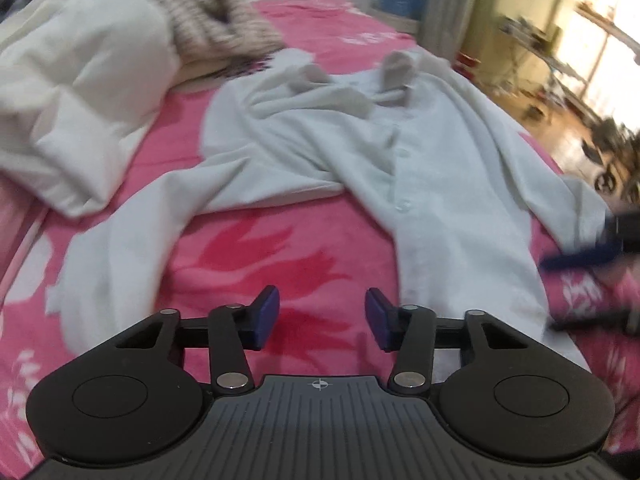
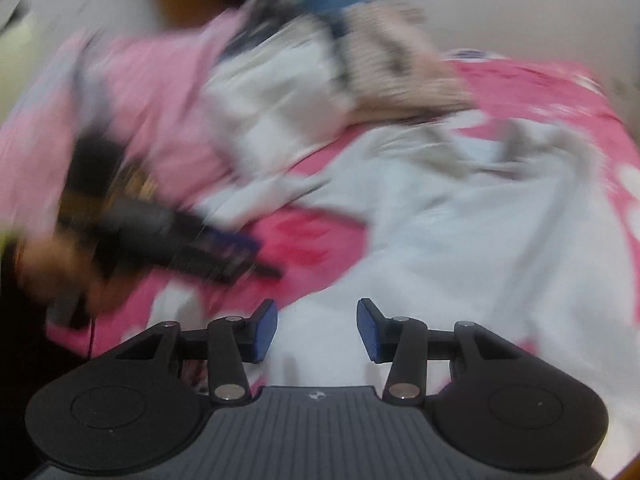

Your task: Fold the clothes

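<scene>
Left wrist view: the left tongs hover low over a pink flowered blanket on the bed, blue pads spread apart and gripping nothing. Ahead lies a white buttoned shirt, crumpled, its button strip running lengthwise away from the camera, collar at the far end. One sleeve trails toward the near left. A white padded jacket and a beige knit garment sit at the far left of the bed. At the right edge, blurred, the right tongs reach in beside the shirt's hem.

Right wrist view: the right tongs, released and empty, hang just above the shirt, which spreads ahead and to the right. At left, badly blurred, a hand holds the left tongs over the blanket. A person's pink sleeve rises behind them.
</scene>
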